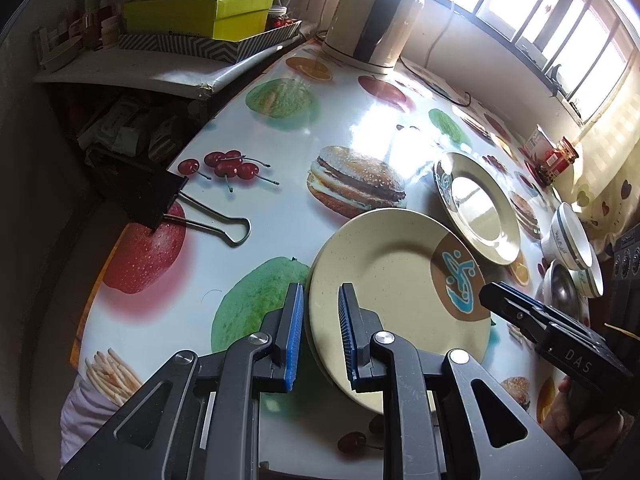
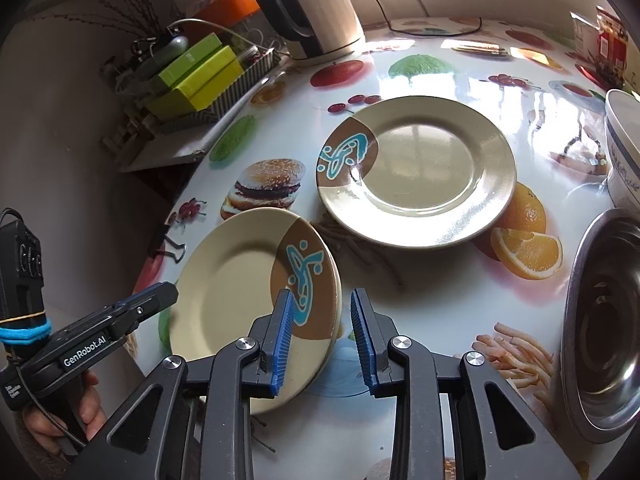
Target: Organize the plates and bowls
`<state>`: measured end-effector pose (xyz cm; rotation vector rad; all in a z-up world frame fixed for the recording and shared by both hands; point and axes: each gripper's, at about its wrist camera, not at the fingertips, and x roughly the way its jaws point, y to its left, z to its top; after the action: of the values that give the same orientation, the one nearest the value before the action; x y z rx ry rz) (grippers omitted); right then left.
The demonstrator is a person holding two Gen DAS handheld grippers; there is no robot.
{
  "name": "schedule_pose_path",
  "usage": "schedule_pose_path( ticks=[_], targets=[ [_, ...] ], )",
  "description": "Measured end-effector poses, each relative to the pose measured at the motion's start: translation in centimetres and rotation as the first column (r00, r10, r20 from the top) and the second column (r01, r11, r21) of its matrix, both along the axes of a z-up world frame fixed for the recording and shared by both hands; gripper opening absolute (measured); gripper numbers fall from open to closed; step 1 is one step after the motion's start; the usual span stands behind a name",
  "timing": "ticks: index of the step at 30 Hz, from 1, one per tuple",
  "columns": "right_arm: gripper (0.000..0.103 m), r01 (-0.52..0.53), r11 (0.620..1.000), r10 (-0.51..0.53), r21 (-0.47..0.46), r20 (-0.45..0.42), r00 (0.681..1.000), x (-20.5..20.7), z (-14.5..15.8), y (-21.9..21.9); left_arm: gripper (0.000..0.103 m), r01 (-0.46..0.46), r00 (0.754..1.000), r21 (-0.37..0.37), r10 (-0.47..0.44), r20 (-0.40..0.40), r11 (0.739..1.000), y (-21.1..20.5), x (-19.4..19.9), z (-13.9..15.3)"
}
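Observation:
A stack of two cream plates with a brown and blue patch (image 1: 384, 280) (image 2: 240, 292) lies near the table's front edge. My left gripper (image 1: 320, 336) is open, its jaws astride the stack's left rim. My right gripper (image 2: 325, 340) is open, its jaws astride the stack's right rim; it also shows in the left wrist view (image 1: 486, 294). A third matching plate (image 1: 476, 208) (image 2: 424, 172) lies alone farther back. White bowls with blue bands (image 1: 568, 240) (image 2: 624, 152) and a steel bowl (image 1: 560, 292) (image 2: 604, 320) stand at the right.
The table (image 1: 288, 152) has a glossy food-print cover. An electric kettle (image 1: 372, 12) (image 2: 316, 8) stands at the back. A black binder clip (image 1: 160, 196) grips the left edge. Green boxes (image 1: 200, 8) sit on a side shelf. Jars (image 1: 556, 156) stand far right.

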<state>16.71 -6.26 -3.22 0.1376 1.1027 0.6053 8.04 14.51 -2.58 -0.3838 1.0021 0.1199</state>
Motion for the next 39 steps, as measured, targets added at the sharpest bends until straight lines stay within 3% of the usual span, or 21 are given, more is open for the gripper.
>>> schedule_pose_path(
  ticks=[18, 28, 39],
  targets=[
    [0.041, 0.115, 0.993, -0.114, -0.008, 0.099, 0.989, 3.8, 2.9, -4.5, 0.020, 0.098, 0.994, 0.030, -0.100, 0.043, 0.995, -3.3, 5.1, 2.8],
    [0.044, 0.191, 0.982, -0.191, -0.003, 0.069, 0.979, 8.0, 2.9, -7.6, 0.021, 0.149, 0.988, 0.004, -0.149, 0.036, 0.989, -5.4, 9.8, 3.0],
    [0.044, 0.188, 0.982, -0.187, -0.028, 0.033, 0.982, 10.7, 1.2, -7.7, 0.021, 0.191, 0.982, -0.034, -0.191, 0.004, 0.981, -6.5, 13.4, 1.9]
  ],
)
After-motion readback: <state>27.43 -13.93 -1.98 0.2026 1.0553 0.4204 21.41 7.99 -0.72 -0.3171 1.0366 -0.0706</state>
